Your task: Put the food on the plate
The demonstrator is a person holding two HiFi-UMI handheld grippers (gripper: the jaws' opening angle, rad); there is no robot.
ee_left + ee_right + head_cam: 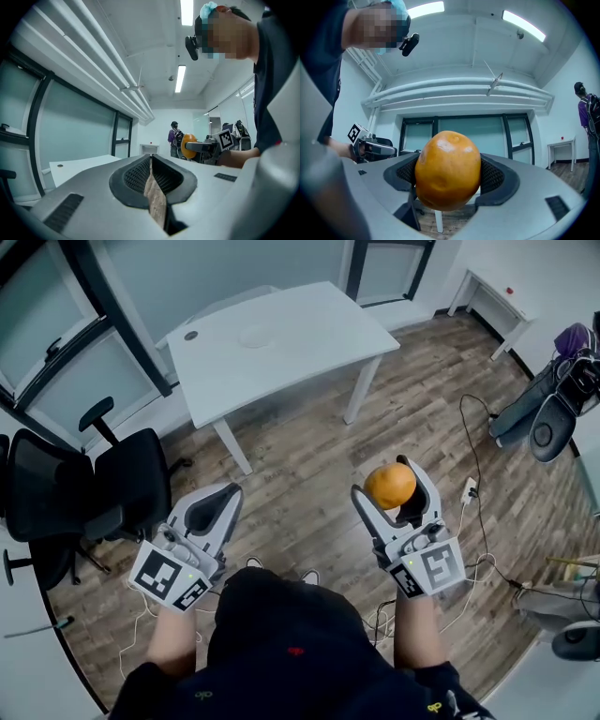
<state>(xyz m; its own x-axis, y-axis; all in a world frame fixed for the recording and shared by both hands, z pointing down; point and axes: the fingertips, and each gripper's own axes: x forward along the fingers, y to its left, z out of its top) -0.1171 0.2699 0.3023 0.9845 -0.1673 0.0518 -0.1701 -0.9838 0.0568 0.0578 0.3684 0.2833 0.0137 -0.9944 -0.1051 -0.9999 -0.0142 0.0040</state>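
Note:
An orange fruit (pixel 390 486) sits between the jaws of my right gripper (pixel 394 482), which is shut on it and held over the wooden floor. The right gripper view shows the orange (pixel 447 169) filling the gap between the black pads (pixel 497 176). My left gripper (pixel 217 502) is level with it at the left, shut with nothing held. In the left gripper view the pads (pixel 138 173) nearly meet. Ahead stands a white table (pixel 309 352) with a faint round white shape (pixel 255 335), perhaps a plate; I cannot tell.
Black office chairs (pixel 84 484) stand at the left by the glass wall. Cables and a power strip (pixel 469 489) lie on the floor at the right, with bags (pixel 562 395) beyond. A person in purple (pixel 588 117) stands in the distance.

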